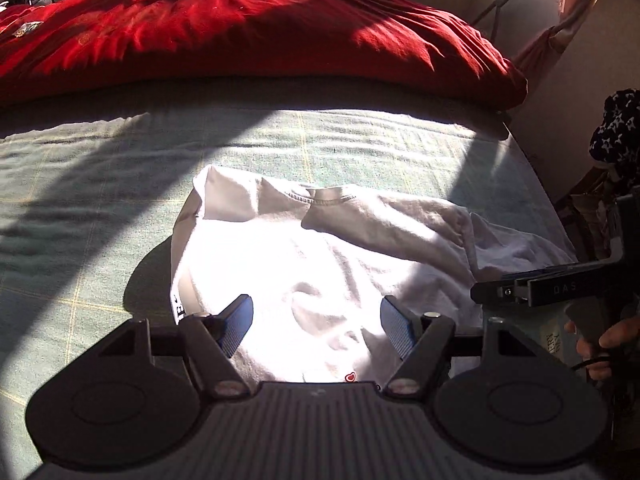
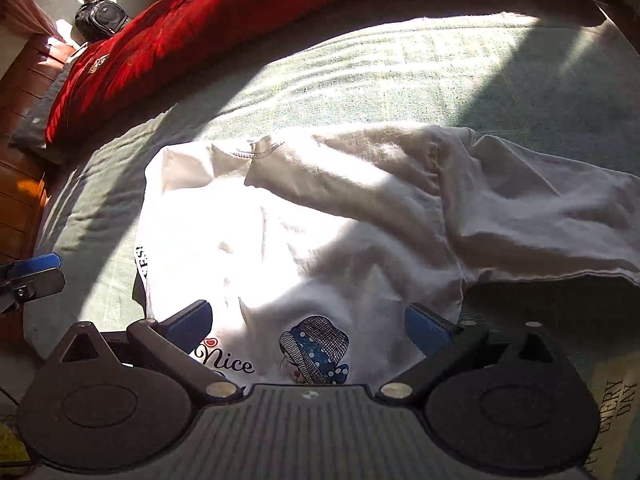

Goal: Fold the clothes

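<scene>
A white T-shirt lies crumpled on the green checked bed sheet, one sleeve folded across its chest. Its stitched collar faces the far side. The right wrist view shows the print on it, a girl in a blue hat beside the word "Nice". My left gripper hovers open above the shirt's lower part, nothing between its blue pads. My right gripper also stands open over the print, with the shirt below and not pinched. A hand holds the right gripper at the right edge of the left wrist view.
A red duvet is bunched along the far side of the bed. A black backpack sits behind it, near wooden furniture. The bed's right edge drops off near a wall, and a patterned sleeve shows there.
</scene>
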A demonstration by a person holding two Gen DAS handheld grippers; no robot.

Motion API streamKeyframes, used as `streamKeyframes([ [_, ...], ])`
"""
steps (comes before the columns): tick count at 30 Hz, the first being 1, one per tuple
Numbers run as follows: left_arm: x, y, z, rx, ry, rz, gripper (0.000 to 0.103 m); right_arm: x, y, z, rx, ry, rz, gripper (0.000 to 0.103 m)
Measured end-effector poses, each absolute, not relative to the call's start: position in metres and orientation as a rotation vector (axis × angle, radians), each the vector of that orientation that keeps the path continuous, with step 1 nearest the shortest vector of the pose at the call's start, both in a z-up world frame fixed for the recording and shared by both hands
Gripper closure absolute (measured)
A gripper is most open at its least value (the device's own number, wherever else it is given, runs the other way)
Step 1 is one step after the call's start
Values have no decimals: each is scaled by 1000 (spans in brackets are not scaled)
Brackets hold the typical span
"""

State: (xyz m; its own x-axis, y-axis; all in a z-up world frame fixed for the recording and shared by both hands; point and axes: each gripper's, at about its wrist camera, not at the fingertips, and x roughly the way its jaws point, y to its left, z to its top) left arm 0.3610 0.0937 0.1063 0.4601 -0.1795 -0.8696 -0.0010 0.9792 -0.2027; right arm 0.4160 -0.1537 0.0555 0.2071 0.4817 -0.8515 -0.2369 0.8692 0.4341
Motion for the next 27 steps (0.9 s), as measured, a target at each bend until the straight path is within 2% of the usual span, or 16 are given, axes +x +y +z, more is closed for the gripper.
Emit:
streamKeyframes([
  [10, 392, 83, 39, -368, 1059, 59, 33, 498, -108, 18, 143, 1053, 774, 0],
  [15, 406, 78, 11, -380, 1087, 62, 33, 491, -108, -37, 116, 1152, 748, 0],
  [20, 422, 69, 0, -360, 1102, -11, 33, 491, -124, -16, 91, 1173, 828, 0],
  [24, 436, 65, -10, -405, 1098, -61, 33, 536, -140, 14, 77, 1090, 899, 0],
  [27, 445, 57, -18, -407, 1110, -99, 33, 581, -153, 3, 107, 1154, 945, 0],
])
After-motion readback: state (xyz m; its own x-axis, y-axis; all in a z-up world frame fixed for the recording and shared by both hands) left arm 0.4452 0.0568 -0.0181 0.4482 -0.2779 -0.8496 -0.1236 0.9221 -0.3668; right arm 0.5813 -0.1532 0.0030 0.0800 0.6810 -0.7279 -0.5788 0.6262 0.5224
